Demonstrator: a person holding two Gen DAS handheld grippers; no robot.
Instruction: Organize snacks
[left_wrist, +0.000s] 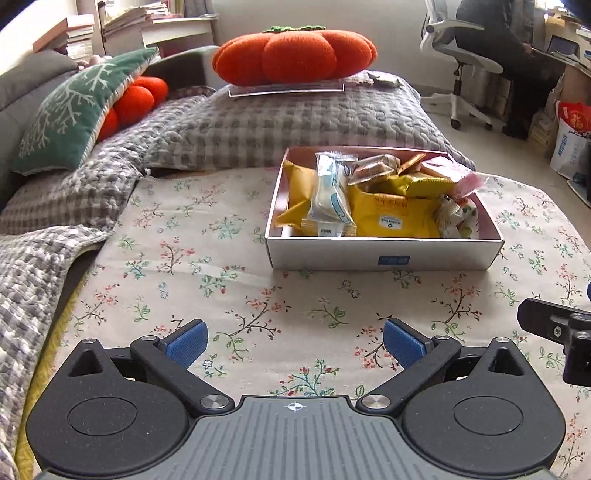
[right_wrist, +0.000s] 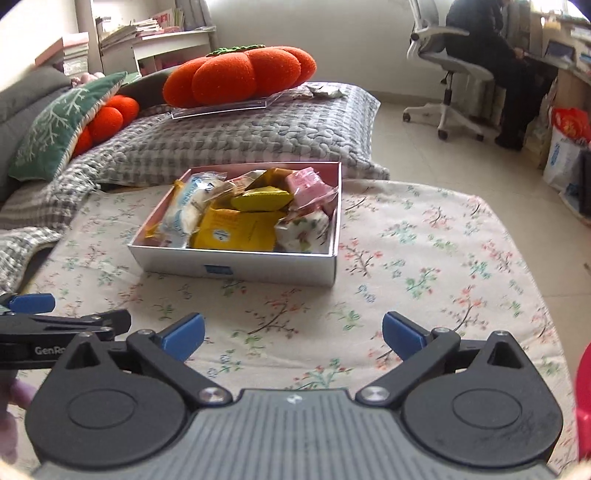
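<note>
Two hand-held grippers hang above a floral-print cloth (left_wrist: 229, 258) spread over the tabletop, both with jaws spread wide and nothing between them. The left hand-held gripper (left_wrist: 294, 341) shows ribbed blue pads (left_wrist: 186, 341) on black plastic arms over a grooved grey body; the right hand-held gripper (right_wrist: 293, 334) matches it, and each one's edge shows in the other's view.

Beyond them, well apart from both, a shallow rectangular white cardboard box (left_wrist: 384, 253) with a small blue label on its near wall sits on the cloth. It is filled with wrapped snacks: a large yellow packet (left_wrist: 391, 218), a clear-wrapped white cake with pale blue print (left_wrist: 330, 199), a yellow pouch at the left wall (left_wrist: 297, 184), a floral-wrapped piece (left_wrist: 458, 218), a pink wrapped piece (right_wrist: 310, 184) and brown biscuits in clear film (left_wrist: 373, 168).

Behind the box lies a grey and white checked quilt (left_wrist: 277, 122), puffy and stitched. On it a knitted orange pumpkin-shaped cushion (left_wrist: 295, 55) rests on a clear tray; a green cushion with a white branch pattern (left_wrist: 74, 107) leans at left. Farther back, a person in dark clothes (right_wrist: 491, 40) sits on a white swivel chair (right_wrist: 443, 74) on the pale tiled floor at a desk.
</note>
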